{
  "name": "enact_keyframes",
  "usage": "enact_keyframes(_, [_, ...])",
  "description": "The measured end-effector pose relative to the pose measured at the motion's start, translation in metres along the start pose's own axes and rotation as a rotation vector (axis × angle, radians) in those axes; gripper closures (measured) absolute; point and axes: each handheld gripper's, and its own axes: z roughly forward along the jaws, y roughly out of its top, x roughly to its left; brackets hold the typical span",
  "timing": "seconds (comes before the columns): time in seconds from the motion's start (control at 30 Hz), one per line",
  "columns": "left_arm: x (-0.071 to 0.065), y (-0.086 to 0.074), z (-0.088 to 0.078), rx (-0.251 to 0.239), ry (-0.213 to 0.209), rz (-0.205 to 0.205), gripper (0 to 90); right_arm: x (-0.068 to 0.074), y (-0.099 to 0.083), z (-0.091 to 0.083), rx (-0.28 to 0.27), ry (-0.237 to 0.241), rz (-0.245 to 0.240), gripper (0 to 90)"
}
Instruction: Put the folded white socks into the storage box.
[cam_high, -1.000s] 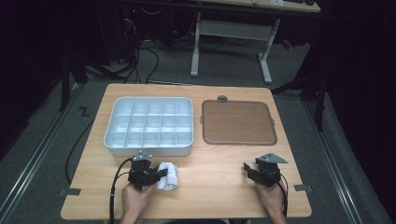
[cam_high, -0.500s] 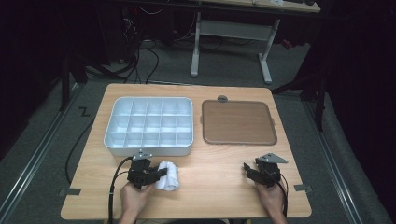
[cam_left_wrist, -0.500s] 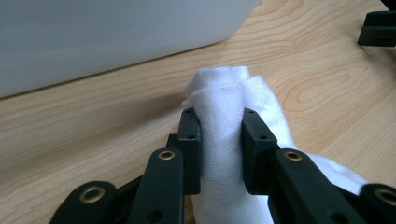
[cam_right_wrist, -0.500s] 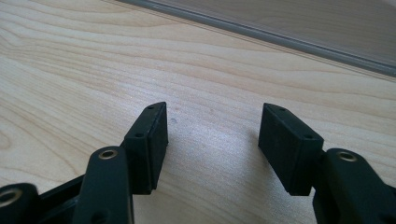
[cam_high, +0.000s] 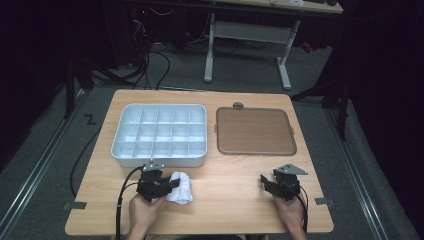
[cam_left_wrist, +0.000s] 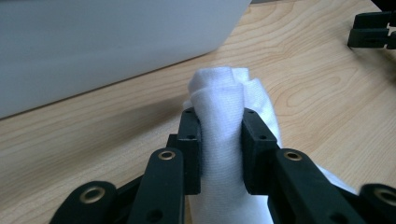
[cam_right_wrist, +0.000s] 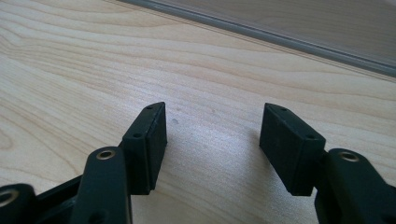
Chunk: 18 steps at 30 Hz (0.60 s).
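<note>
Left gripper (cam_left_wrist: 220, 144) clamped on white cloth (cam_left_wrist: 224, 100), at 6 o'clock from the tray (cam_high: 160, 131). Right gripper (cam_right_wrist: 212, 144) spread wide, holding nothing, over bare table (cam_right_wrist: 70, 70).

The left hand-held gripper (cam_high: 170, 183) lies low at the near edge, its jaws pointing right and pressed together on white cloth (cam_left_wrist: 224, 121) — the person's left hand (cam_high: 142, 212) grips it from behind. The right hand-held gripper (cam_high: 264, 180) rests level, jaws apart and bare — pointing left.
</note>
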Motion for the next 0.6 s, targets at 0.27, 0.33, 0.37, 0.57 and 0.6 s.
enact_keyframes(0.27, [-0.006,0.002,0.0,0.012,-0.016,0.011,73.0,0.001,0.001,0.001,0.001,-0.001,0.001,41.6])
enact_keyframes(0.33, [-0.007,0.002,-0.001,0.008,-0.01,0.017,73.0,0.001,0.001,0.001,0.001,0.002,-0.002,41.5])
enact_keyframes(0.37, [-0.008,0.003,-0.003,0.008,-0.007,0.02,73.0,0.001,0.001,0.001,0.001,0.005,-0.002,41.4])
enact_keyframes(0.57, [-0.01,0.006,-0.008,0.007,-0.014,0.018,73.0,0.001,0.001,0.001,0.002,0.009,-0.011,40.9])
enact_keyframes(0.6, [-0.011,0.007,-0.009,0.01,-0.017,0.02,72.9,0.001,0.001,0.001,0.002,0.009,-0.011,40.8])
